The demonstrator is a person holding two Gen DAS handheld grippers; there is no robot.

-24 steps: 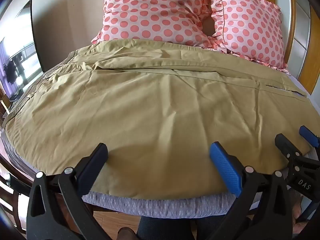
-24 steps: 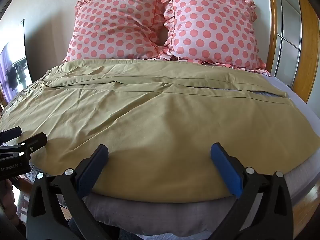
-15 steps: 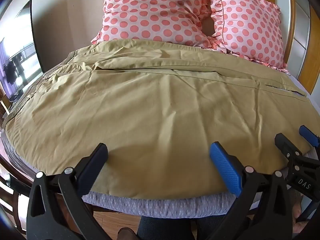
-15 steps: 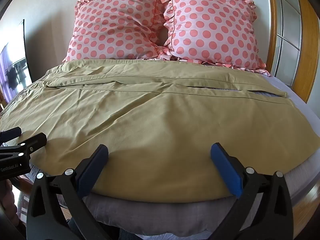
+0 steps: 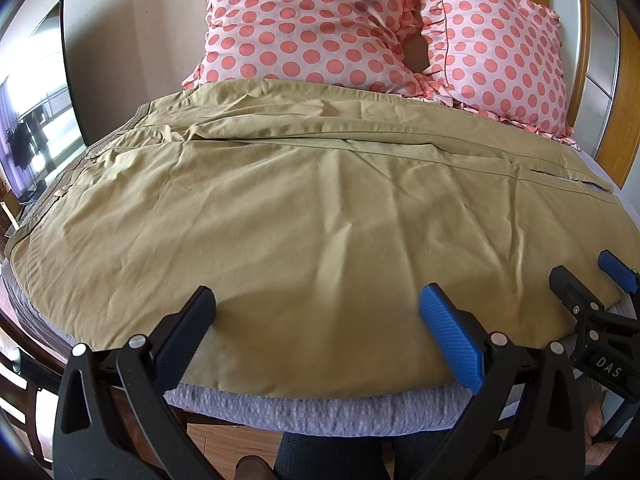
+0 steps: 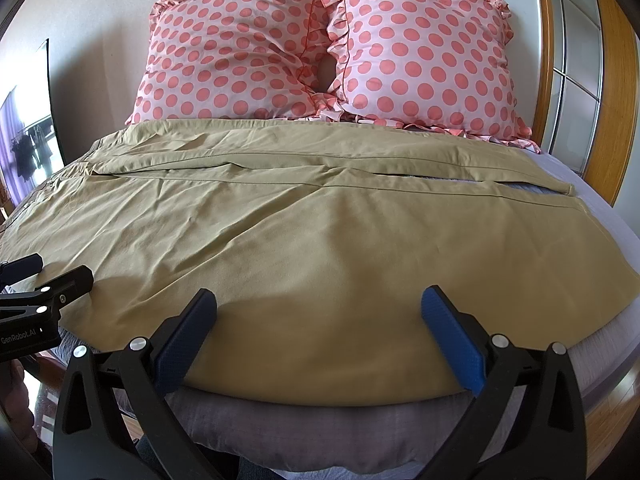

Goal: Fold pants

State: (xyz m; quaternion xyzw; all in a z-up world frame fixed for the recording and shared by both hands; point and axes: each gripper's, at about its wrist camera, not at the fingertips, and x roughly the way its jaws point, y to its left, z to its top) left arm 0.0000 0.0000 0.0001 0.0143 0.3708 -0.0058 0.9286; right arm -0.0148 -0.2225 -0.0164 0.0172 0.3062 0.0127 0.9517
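Observation:
Khaki pants (image 5: 304,208) lie flat across the bed, waistband at the left, leg ends at the right, the two legs side by side; they also fill the right wrist view (image 6: 320,248). My left gripper (image 5: 316,320) is open and empty, just above the near edge of the near leg. My right gripper (image 6: 320,320) is open and empty over the same near edge, further right. The right gripper shows at the right of the left wrist view (image 5: 580,288). The left gripper shows at the left of the right wrist view (image 6: 48,276).
Two pink polka-dot pillows (image 6: 328,52) lean against the wall behind the pants. The grey bedsheet (image 5: 312,408) shows along the near bed edge, wooden floor below. A dark TV screen (image 5: 36,112) stands at the left; a wooden-framed door (image 6: 576,80) at the right.

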